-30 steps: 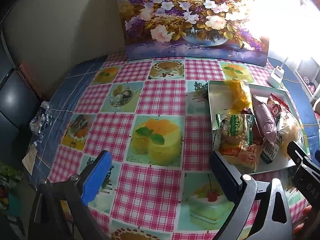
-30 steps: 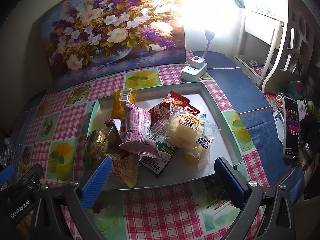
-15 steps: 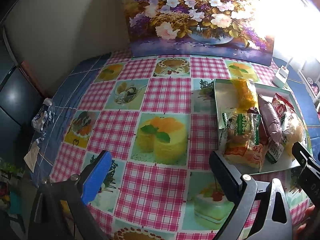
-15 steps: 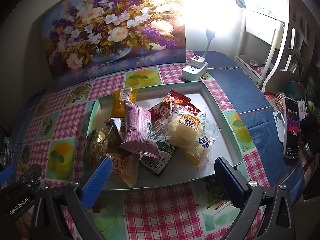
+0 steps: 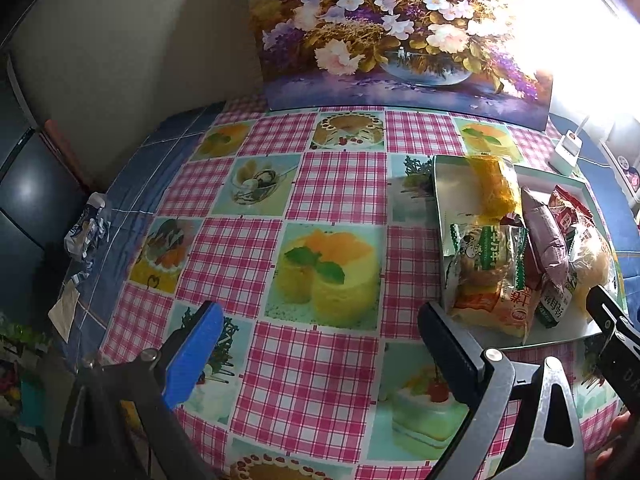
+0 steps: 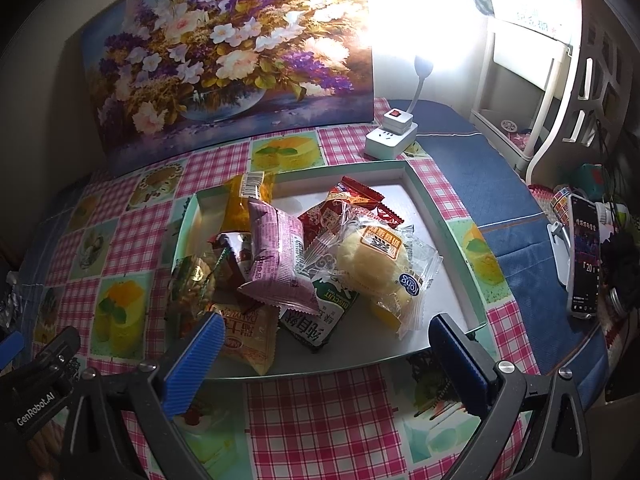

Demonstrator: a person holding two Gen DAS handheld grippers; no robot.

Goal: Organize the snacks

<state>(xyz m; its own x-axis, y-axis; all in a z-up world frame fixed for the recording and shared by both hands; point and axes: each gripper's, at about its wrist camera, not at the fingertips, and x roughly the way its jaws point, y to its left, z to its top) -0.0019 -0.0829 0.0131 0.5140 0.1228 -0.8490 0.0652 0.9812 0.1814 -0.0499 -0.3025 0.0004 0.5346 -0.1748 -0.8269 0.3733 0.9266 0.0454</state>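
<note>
Left gripper (image 5: pixel 316 344) has swung a bit to its left over the last second, so the tray (image 5: pixel 440 184) slid toward the right edge of its view; the right gripper (image 6: pixel 324 356) has barely budged. Both are spread wide and holding nothing.

All the snacks I can see sit in a loose heap inside the tray (image 6: pixel 448 220), crowding its left and near part, while the far right corner is bare. On top: a purple pack (image 6: pixel 276 256) lying with its long axis running from the far wall toward the near rim, and a clear-wrapped bun (image 6: pixel 376 264) just to its right. An orange pack (image 6: pixel 248 340) and a green biscuit pack (image 6: pixel 324 320) poke out toward the near rim, and a yellow bag (image 6: pixel 244 200) leans at the far left.

Key relation: the pile is dead ahead of the right gripper, just past its fingertips, so that hand is the nearer one. From the left gripper the tray is off to the right, with only tablecloth (image 5: pixel 224 248) between its fingers.

Can't call whether this heap is the sorted result or the mess still to be sorted.
</note>
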